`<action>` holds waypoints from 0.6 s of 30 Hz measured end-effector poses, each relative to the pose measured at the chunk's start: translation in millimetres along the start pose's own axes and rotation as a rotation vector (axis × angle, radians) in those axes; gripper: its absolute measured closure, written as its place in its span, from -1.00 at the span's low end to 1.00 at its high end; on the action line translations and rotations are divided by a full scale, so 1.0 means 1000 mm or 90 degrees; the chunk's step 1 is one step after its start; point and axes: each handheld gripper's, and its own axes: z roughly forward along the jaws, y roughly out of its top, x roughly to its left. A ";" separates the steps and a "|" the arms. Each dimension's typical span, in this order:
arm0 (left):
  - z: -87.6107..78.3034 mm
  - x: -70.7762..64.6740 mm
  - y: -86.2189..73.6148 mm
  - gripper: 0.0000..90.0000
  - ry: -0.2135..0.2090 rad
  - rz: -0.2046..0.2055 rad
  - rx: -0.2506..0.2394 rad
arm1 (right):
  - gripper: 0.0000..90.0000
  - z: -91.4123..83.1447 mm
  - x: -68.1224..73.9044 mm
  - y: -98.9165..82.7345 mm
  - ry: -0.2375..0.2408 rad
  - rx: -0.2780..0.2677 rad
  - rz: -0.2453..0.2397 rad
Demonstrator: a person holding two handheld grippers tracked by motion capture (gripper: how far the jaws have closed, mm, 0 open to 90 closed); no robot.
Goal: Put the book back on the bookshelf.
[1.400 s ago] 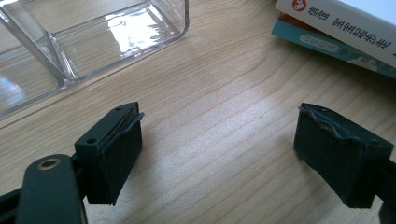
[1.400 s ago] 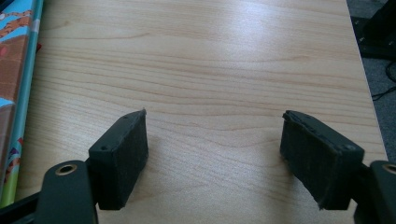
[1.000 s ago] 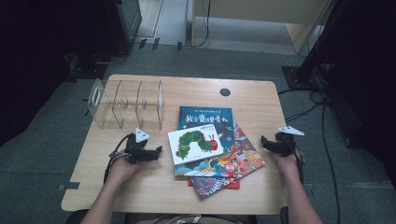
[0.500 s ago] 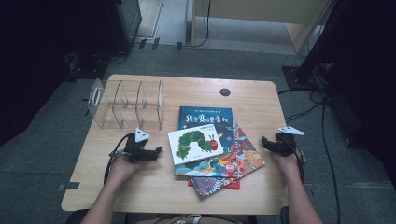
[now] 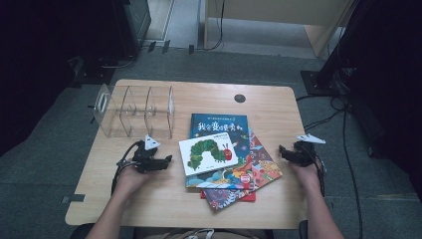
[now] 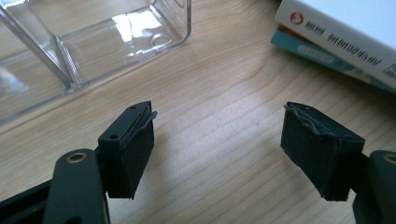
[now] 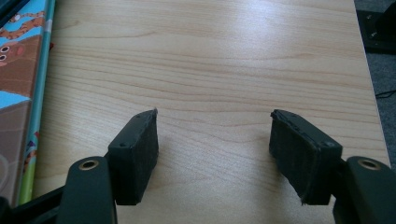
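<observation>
Black tongs (image 6: 219, 154) — frayed dark pads, brass-ringed screws, grey three-cornered plates, trailing black cables.

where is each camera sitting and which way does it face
High view: above the person's side, facing forward and down on the table; forearms, both hands, left claw and right claw show.
Left gripper view: on the left claw, facing along its open jaws over bare wood toward the rack and books.
Right gripper view: on the right claw, jaws open, books' edge at left.
All three share table and books.
</observation>
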 end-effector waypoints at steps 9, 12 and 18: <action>-0.006 -0.001 0.012 -0.39 -0.047 0.006 0.013 | -0.20 -0.014 0.014 0.010 0.031 -0.018 -0.002; -0.009 0.000 0.016 -0.32 -0.071 0.001 0.014 | -0.15 -0.020 0.020 0.013 0.055 -0.020 0.013; -0.014 -0.004 0.026 -0.28 -0.106 0.017 -0.002 | -0.03 -0.033 0.040 0.016 0.073 -0.030 -0.019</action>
